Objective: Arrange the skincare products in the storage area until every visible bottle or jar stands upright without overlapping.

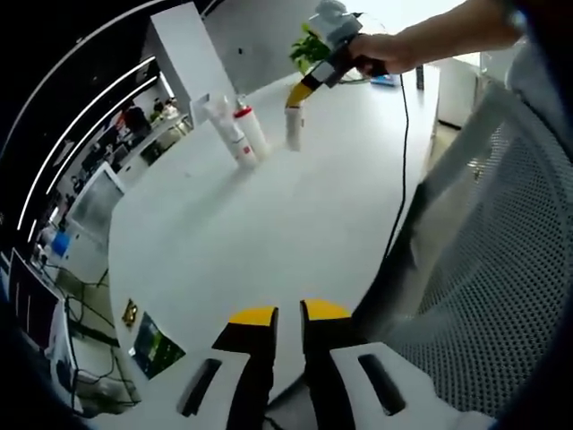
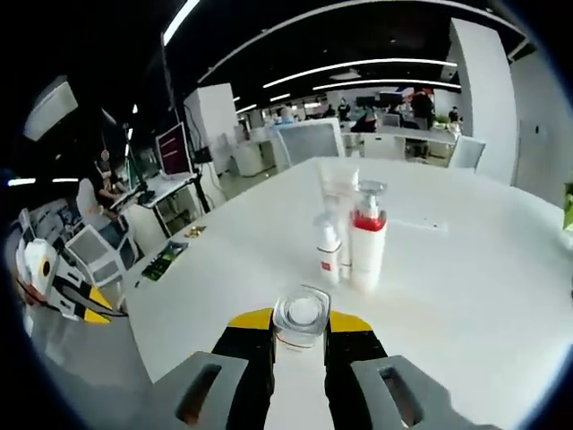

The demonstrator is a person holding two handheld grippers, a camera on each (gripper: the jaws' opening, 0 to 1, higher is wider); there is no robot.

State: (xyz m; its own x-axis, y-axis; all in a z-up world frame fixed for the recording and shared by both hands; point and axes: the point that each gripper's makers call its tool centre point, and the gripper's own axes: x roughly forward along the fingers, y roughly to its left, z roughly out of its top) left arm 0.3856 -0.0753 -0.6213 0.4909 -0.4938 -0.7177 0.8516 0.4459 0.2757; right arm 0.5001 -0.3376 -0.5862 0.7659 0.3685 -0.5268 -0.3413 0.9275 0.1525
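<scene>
My right hand-held gripper (image 2: 300, 333) is clamped on one clear bottle (image 2: 301, 322) with a square glass-like cap, held upright between the yellow-tipped jaws just over the white surface (image 2: 466, 296). In the left gripper view that same hand-held gripper (image 1: 294, 100) hangs over the far part of the surface (image 1: 269, 224), my hand (image 1: 380, 52) on its handle, the bottle (image 1: 294, 128) below its tips; I cannot tell whether it touches down.

My left hand-held gripper (image 1: 288, 315) holds nothing, jaws narrow with only a thin gap, low at the near edge.

Counted upright products in the group ahead: three. One tall white tube (image 2: 337, 193) at the back, one small white bottle (image 2: 328, 251) with a red label, one white bottle with red pump collar (image 2: 368, 237) just beside it. They stand close together, touching or nearly so. A mesh chair back (image 1: 501, 269) sits to my side.
</scene>
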